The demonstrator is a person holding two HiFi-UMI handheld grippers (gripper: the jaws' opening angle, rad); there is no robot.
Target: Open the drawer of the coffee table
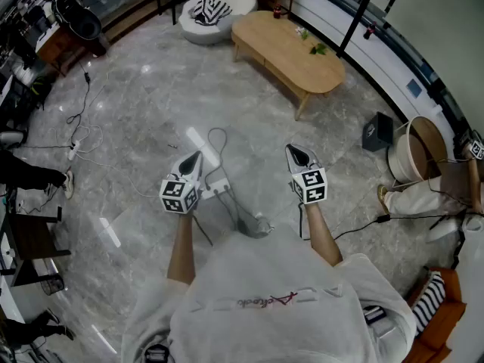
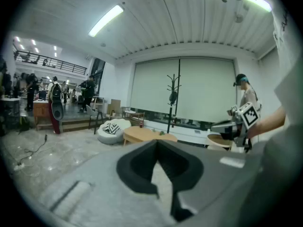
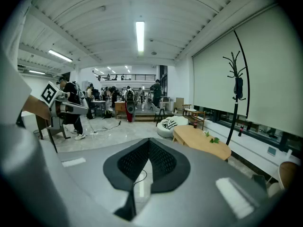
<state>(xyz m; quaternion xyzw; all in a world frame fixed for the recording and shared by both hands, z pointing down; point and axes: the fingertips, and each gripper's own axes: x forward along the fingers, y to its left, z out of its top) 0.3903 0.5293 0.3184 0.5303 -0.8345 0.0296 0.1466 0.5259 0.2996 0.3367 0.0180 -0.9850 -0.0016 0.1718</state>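
Note:
The light wooden coffee table (image 1: 287, 51) stands far ahead across the marble floor, a small green sprig on its top. It also shows in the left gripper view as the coffee table (image 2: 144, 135) and in the right gripper view as the coffee table (image 3: 201, 143). No drawer front can be made out from here. My left gripper (image 1: 198, 156) and right gripper (image 1: 297, 154) are held side by side in front of my chest, well short of the table. Both are shut with nothing between the jaws, as the left gripper (image 2: 157, 143) and right gripper (image 3: 148, 143) views confirm.
A white beanbag with striped cushion (image 1: 215, 7) sits beside the table's far end. Cables and a power strip (image 1: 214, 180) lie on the floor just ahead. A black box (image 1: 376, 132) and a round wooden tub (image 1: 417, 150) stand at right; a coat stand (image 3: 236, 98) rises behind the table.

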